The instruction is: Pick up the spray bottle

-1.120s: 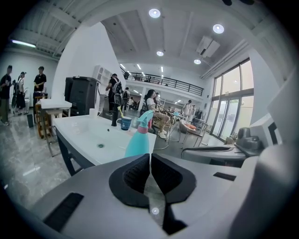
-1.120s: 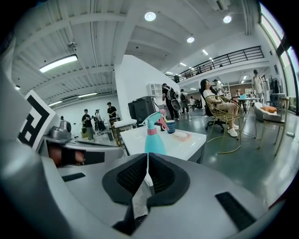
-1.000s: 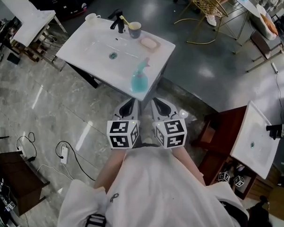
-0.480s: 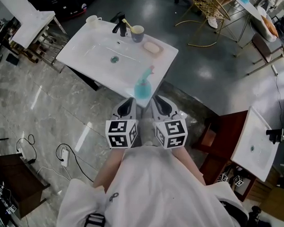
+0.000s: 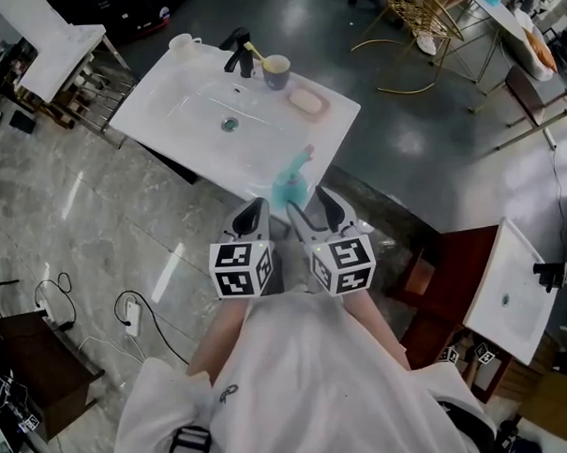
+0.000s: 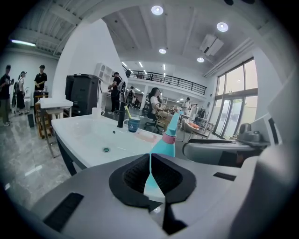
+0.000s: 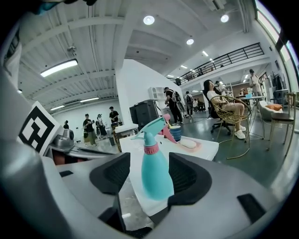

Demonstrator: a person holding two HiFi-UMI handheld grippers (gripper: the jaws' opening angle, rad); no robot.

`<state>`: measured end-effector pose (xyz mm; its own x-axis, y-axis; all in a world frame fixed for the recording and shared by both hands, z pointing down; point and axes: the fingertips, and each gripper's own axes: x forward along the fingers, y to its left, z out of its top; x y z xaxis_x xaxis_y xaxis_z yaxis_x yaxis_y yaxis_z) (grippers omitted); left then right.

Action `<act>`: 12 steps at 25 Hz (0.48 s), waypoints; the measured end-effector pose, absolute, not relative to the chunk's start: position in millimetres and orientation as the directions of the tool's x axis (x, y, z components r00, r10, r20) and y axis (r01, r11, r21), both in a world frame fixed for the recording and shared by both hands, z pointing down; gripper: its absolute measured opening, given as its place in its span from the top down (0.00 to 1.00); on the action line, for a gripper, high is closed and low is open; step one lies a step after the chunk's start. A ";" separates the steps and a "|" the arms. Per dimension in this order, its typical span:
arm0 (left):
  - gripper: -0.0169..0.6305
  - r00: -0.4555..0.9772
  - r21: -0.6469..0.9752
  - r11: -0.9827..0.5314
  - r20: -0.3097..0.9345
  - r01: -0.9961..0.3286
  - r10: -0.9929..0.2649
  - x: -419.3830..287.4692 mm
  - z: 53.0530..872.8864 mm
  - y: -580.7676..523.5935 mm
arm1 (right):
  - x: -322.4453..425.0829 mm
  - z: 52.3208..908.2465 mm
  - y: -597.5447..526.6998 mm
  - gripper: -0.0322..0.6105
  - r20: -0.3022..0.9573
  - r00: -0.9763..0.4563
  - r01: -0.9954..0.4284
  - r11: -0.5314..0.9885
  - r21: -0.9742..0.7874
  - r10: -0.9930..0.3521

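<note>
A teal spray bottle (image 5: 289, 186) with a pink collar stands upright at the near edge of the white washbasin (image 5: 186, 105). My left gripper (image 5: 254, 207) sits just left of it, jaws shut to a thin slit; in the left gripper view (image 6: 150, 161) the bottle (image 6: 164, 144) rises just beyond them. My right gripper (image 5: 313, 206) is close in front of the bottle, its jaws opening. In the right gripper view (image 7: 147, 176) the bottle (image 7: 154, 172) stands framed in the gap, a little ahead of the pads, which do not press on it.
On the basin stand a black tap (image 5: 237, 46), a cup with a toothbrush (image 5: 276, 69), a pink soap dish (image 5: 308, 101) and a white mug (image 5: 182, 39). A second basin (image 5: 516, 286) on a wooden stand is at the right. Cables (image 5: 128, 307) lie on the floor.
Both grippers have come closer to the basin and the bottle. The right jaws, shut before, now stand apart. The left jaws stay shut.
</note>
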<state>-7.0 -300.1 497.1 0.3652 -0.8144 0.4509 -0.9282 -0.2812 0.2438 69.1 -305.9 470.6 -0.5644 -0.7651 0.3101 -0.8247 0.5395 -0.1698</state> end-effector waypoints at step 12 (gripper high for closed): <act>0.92 0.351 0.250 -0.259 0.471 -0.933 -0.810 -22.8 505.8 -328.5 | 52.5 485.7 -335.1 0.46 0.368 -0.562 -0.817 0.565 -0.111 -0.740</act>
